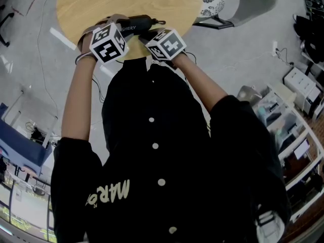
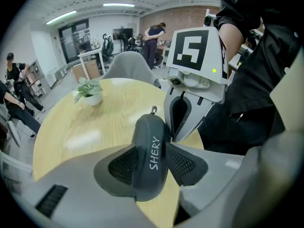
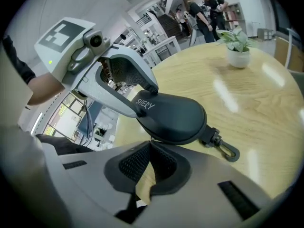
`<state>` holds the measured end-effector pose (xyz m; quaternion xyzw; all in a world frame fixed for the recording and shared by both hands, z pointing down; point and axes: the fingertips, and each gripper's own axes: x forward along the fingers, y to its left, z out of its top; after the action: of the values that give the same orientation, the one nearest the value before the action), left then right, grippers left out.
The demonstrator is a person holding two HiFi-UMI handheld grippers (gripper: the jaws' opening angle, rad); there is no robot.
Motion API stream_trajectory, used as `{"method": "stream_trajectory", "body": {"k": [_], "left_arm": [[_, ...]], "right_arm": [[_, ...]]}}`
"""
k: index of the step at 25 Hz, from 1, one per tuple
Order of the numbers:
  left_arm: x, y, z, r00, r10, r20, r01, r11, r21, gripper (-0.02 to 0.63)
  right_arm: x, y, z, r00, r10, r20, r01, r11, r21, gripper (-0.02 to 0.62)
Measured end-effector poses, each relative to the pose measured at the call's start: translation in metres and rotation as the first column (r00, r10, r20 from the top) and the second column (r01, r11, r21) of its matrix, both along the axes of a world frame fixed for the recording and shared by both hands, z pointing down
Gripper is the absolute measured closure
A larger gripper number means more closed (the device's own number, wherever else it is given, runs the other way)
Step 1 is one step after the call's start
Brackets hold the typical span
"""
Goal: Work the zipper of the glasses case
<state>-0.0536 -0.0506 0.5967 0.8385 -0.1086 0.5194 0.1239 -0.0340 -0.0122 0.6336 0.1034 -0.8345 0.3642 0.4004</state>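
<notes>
At the near edge of the table (image 3: 256, 103), the left gripper (image 2: 151, 158) was clamped wide on the dark glasses case (image 3: 173, 118), its pads pressing both sides. The right gripper (image 3: 150, 148) was fully closed, tips meeting at the case's seam (zipper pull too small to make out). A clip (image 3: 227, 149) hung off the case's end, over the table. A potted plant (image 3: 237, 51) stood on the table's far side, with a grey chair (image 2: 127, 65) beyond the table.

glasses case (image 2: 151, 175): dark grey, white lettering | desk (image 2: 85, 127): pale wood grain | left tongs (image 2: 151, 146): grey, black mesh pads (image 2: 124, 165)
</notes>
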Motion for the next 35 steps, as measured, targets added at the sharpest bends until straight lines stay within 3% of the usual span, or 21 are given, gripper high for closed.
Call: {"method": "stream_trajectory", "body": {"k": [20, 33, 35], "left_arm": [[0.001, -0.001, -0.001, 1.000, -0.004, -0.017, 0.004, 1.000, -0.006, 0.416], [0.002, 0.000, 0.001, 1.000, -0.011, -0.018, 0.011, 1.000, 0.004, 0.416], [0.002, 0.000, 0.000, 1.000, -0.011, -0.017, 0.011, 1.000, 0.010, 0.416]], "right_arm": [[-0.042, 0.011, 0.004, 0.964, 0.227, 0.140, -0.212, 0.970, -0.116, 0.588], [-0.056, 0.015, 0.003, 0.946, 0.292, 0.136, -0.270, 0.949, -0.164, 0.586], [-0.055, 0.013, -0.001, 0.952, 0.275, 0.134, -0.257, 0.956, -0.139, 0.583]]}}
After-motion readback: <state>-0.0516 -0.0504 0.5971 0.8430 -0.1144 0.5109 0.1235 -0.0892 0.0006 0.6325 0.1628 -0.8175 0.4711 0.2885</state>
